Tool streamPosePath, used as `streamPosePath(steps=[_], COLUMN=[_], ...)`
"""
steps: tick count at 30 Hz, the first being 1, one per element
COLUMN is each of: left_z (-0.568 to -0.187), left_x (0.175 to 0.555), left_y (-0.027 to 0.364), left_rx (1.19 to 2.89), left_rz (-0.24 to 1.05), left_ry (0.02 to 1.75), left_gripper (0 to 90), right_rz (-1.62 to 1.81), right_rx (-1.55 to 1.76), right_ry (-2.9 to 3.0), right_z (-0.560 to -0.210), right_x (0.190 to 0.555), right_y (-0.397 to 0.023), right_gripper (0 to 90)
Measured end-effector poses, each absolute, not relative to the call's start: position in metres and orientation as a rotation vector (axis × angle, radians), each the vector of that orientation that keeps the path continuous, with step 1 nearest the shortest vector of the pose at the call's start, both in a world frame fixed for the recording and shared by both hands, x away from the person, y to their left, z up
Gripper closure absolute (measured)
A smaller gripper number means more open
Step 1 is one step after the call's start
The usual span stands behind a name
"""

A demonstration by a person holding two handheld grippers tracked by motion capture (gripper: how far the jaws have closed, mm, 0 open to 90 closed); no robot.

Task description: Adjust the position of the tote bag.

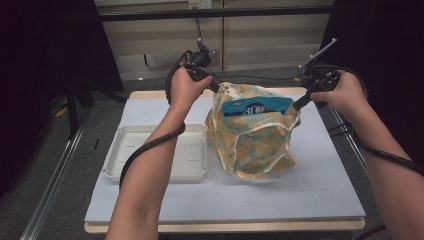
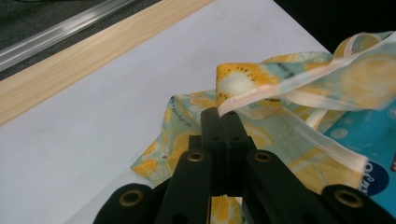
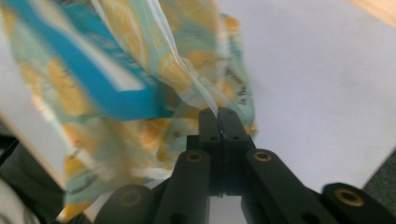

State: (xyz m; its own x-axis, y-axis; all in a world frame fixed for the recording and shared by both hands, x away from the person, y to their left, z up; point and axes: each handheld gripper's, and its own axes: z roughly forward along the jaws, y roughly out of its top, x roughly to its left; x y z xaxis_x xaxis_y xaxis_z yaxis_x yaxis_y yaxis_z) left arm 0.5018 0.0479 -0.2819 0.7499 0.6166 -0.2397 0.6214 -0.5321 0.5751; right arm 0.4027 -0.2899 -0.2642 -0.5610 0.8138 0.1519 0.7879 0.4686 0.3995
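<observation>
A fabric bag [image 1: 252, 137] printed with yellow citrus slices on pale teal stands on the white table mat [image 1: 310, 185], right of centre. A blue package [image 1: 256, 106] with white lettering pokes out of its top. My left gripper [image 1: 216, 86] is shut on the bag's rim at its far left corner; the cream-edged rim [image 2: 280, 91] runs out from between its jaws. My right gripper [image 1: 299, 103] is shut on the rim at the bag's right side, where the fabric edge [image 3: 196, 84] is pinched. Both hold the bag's mouth up and spread.
A shallow cream tray [image 1: 127, 145] lies on the mat to the left of the bag, under my left forearm. The table's wooden edge [image 1: 225, 226] runs along the front. Black cables trail along both forearms. Dark curtains flank the table.
</observation>
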Motion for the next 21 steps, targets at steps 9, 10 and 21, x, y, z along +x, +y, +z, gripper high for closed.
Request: streamPosePath(steps=[9,10,21], left_z=[-0.280,-0.280,-0.289], left_x=[0.491,0.488,0.458], left_y=[0.057,0.060,0.086], left_rx=[2.258,2.253,2.268], left_rz=[-0.035,-0.024,-0.036], left_ry=[0.865,0.876,0.820], left_gripper=[62.6,57.7,33.6], right_rz=[0.647,0.652,0.663], right_rx=[1.465,1.469,1.464], right_ry=[2.664,2.662,2.664], right_z=[-0.275,-0.275,-0.276], right_x=[0.405,0.405,0.400], right_y=[-0.290,-0.290,-0.290], right_gripper=[90.0,90.0,90.0])
